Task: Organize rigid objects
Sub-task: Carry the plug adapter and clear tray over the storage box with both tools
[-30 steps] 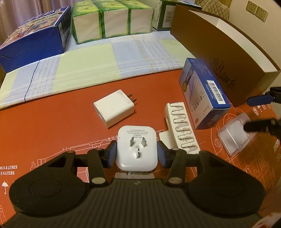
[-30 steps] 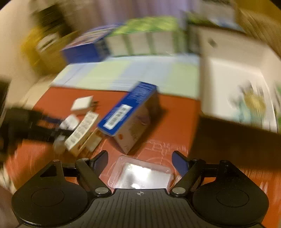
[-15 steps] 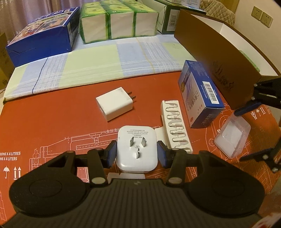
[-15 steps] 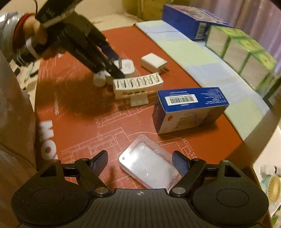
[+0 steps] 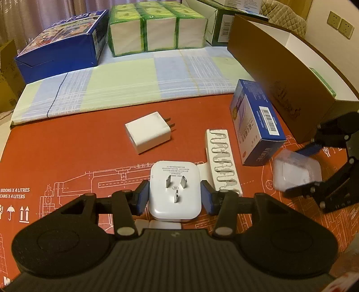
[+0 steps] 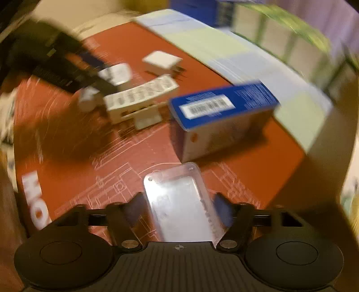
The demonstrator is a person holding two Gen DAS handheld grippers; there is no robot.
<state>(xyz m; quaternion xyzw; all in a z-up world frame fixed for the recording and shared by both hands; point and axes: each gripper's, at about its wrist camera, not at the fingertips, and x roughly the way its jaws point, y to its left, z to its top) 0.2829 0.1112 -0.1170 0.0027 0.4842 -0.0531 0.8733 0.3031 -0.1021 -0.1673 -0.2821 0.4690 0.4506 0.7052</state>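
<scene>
1. Left gripper clamps a white rounded three-prong plug adapter over the red printed mat.
2. Right gripper, blurred, apparently closed on a clear flat plastic case, just beside a blue-and-white carton.

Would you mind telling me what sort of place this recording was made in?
Probably a room in a home: wall sockets, a quilted chair back, curtains, and tissue packs stacked with boxes on a checked cloth.
</scene>
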